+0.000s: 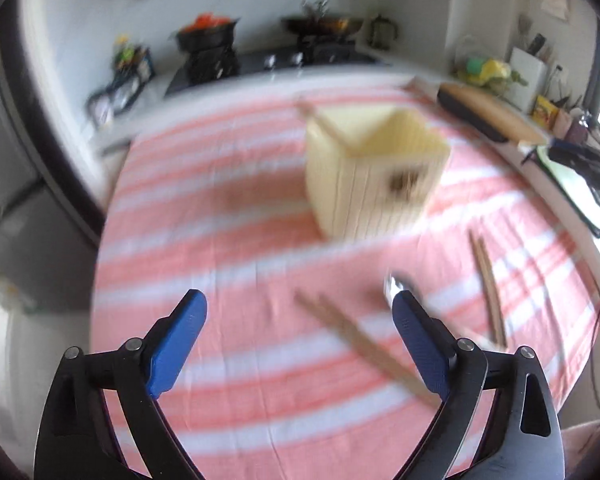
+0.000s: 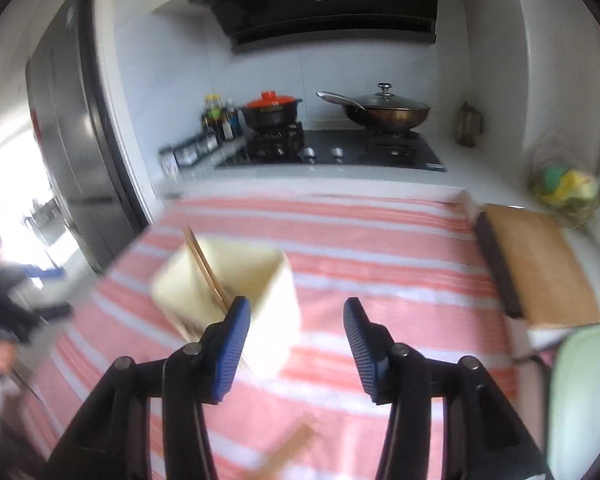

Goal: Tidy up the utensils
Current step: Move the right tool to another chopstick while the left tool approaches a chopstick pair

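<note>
your left tongs point(image 1: 298, 308) gape wide, nothing btwn the blue pads, over the striped cloth point(image 1: 220, 240) on the table. a pair of chopsticks point(image 1: 364, 344) lies just ahead by the right pad, another pair point(image 1: 488, 288) off to the right. your right tongs point(image 2: 296, 308) sit part open, empty. cream holder point(image 2: 260, 280) stands beyond w/ chopsticks point(image 2: 206, 268) leaning inside. stove point(image 2: 340, 152) at the back.

Cloth point(image 1: 228, 380) bare near-left; cream holder point(image 1: 364, 184) blocks centre, chopsticks point(image 1: 364, 344) near-right (blurry, prob. flat).
</note>
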Motion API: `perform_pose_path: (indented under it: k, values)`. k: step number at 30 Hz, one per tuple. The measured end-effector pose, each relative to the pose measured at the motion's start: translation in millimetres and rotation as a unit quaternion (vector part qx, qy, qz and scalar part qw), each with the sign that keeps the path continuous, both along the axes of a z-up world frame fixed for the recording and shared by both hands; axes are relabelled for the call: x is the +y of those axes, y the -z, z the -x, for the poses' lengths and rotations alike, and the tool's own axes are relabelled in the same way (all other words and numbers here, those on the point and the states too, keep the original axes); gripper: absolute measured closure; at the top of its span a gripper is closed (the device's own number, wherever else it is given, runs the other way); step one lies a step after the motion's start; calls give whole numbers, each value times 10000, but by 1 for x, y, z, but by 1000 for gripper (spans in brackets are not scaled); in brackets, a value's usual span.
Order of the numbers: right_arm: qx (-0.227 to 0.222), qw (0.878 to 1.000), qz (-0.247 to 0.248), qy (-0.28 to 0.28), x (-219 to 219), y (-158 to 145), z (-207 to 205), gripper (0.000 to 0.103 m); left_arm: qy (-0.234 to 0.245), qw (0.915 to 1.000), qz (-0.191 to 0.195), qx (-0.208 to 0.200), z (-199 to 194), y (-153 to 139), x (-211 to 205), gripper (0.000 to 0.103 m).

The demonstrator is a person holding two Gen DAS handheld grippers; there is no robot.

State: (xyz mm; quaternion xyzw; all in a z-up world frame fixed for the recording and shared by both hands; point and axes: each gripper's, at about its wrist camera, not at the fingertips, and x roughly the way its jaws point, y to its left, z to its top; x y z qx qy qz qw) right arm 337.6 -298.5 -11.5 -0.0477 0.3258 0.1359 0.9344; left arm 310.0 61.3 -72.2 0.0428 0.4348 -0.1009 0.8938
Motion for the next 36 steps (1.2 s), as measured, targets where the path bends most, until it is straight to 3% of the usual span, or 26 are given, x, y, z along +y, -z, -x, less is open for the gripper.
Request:
perform_pose_path:
  k: [3,6,11,14,19,23,28,31,36]
  values:
    - [188,9982,327,476,-18,63,57,53,-401,9973,550,282,40,57,12,8]
    - [527,9948,249,832,-25,121,100,53,-740,9954,574,202,60,91,15,8]
    - [639,9910,-49,1172,-23,168,144,53,-1141,9901,770,274,65,123,16,8]
    - [281,9925,120,1184,-14,160,150,53,-1191,9912,579,73,65,124,6,6]
    - [583,9918,68,1139,-12,167,139,54,-1153,9927,310,152,61,131,0,2]
    - [977,9895,-448,969,4,162,127,59,-1122,9934,128,195,60,133,-5,1]
    - [1513,9776,-1091,972,30,165,100,70,-1113,9934,221,181,61,132,-2,1]
    - [1641,9772,-841,1056,49,172,89,72,-1114,9933,231,178,61,132,-2,1]
    - [1342,9856,221,1004,76,173,92,72,-1112,9933,272,171,61,131,-2,1]
